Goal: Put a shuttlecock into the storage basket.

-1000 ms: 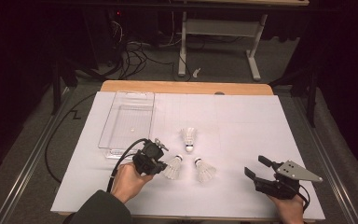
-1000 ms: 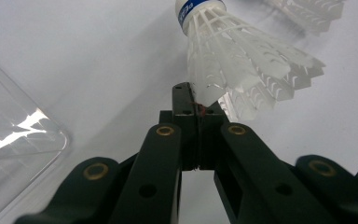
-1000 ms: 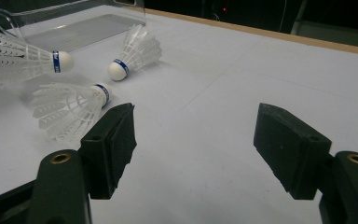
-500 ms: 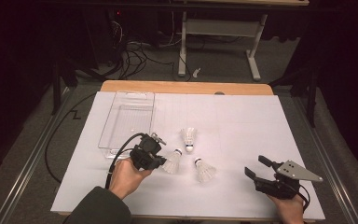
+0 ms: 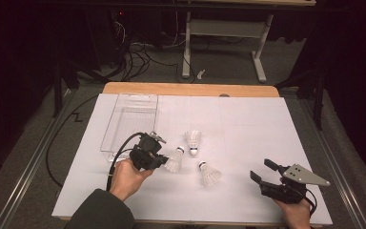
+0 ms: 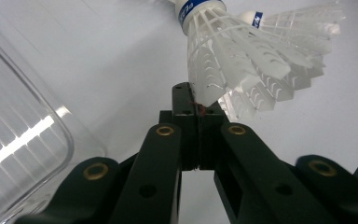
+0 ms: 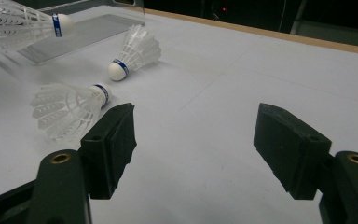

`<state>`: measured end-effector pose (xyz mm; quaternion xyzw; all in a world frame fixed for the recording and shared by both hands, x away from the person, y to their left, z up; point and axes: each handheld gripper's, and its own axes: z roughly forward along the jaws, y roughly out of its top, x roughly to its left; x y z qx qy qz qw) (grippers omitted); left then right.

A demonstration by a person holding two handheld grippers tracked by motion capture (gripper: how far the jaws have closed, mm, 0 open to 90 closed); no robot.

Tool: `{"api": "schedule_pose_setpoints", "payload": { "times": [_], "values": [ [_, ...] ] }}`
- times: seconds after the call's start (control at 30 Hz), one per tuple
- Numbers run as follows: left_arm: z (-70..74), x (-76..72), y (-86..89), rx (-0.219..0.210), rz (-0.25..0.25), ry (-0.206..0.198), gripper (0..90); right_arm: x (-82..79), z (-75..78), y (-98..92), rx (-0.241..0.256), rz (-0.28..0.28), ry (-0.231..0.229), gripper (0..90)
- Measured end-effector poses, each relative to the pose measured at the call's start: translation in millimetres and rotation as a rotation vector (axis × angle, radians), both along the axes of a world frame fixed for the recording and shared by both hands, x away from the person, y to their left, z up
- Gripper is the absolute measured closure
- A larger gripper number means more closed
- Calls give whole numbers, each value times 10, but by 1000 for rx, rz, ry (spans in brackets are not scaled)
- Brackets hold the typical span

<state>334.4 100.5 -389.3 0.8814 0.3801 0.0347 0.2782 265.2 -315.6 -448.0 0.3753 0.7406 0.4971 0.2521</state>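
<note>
Left gripper (image 5: 158,160) pinches shuttlecock (image 5: 175,161) beside clear tray (image 5: 129,125).

Clear tray (image 6: 23,135) cut off at left edge

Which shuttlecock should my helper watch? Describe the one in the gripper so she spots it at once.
Start at the clear plastic tray on the left of the white table. Just in front of its near right corner, the left gripper is shut on the feather edge of a shuttlecock. Unlike the two other shuttlecocks, lying untouched, this one is pinched.
</note>
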Motion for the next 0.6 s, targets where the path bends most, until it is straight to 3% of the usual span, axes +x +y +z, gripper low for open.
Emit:
{"api": "schedule_pose_setpoints", "payload": {
  "times": [0.6],
  "values": [
    [70, 21, 118, -46, 37, -23, 896, 0, 0, -3, 0, -1, 0, 299]
  ]
}}
